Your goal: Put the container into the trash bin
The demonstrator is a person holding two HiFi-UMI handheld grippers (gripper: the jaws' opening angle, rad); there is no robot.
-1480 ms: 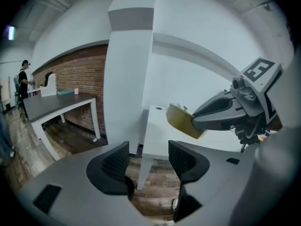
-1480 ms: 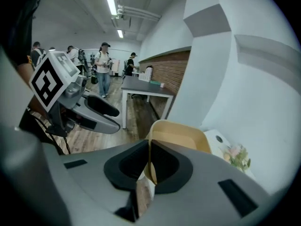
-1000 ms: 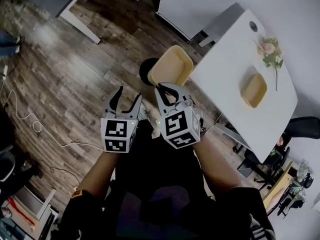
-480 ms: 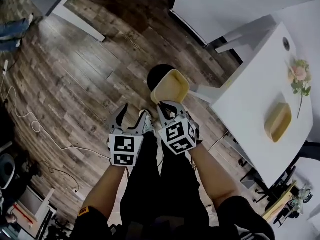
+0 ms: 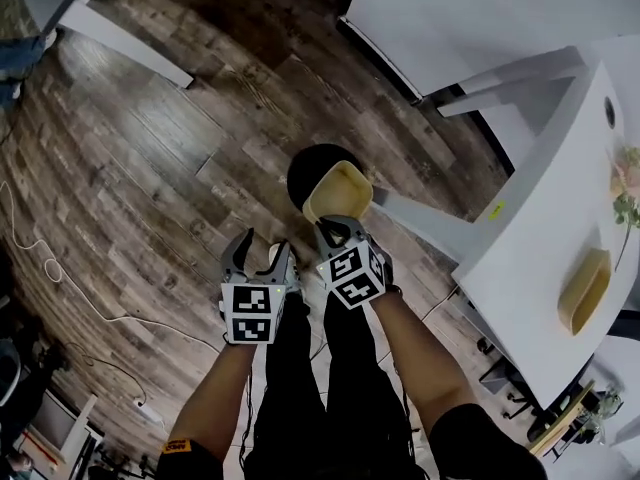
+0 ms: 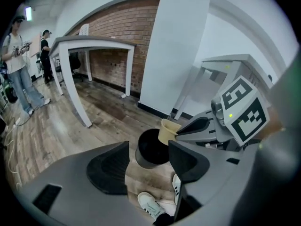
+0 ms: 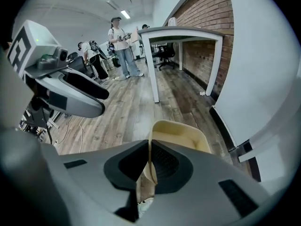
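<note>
Right gripper [image 5: 335,226] clenched on tan container's [image 5: 342,188] near rim, container reaching ahead, partly over black trash bin [image 5: 303,168]; left gripper [image 5: 260,249] alongside, parted, empty.

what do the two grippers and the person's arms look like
The left gripper and right gripper are grey, each with two curved jaws lined with black ribbed pads. Each carries a white cube printed with black square markers, plus a small green light. The sleeves are short and black, the left with an orange tag.
</note>
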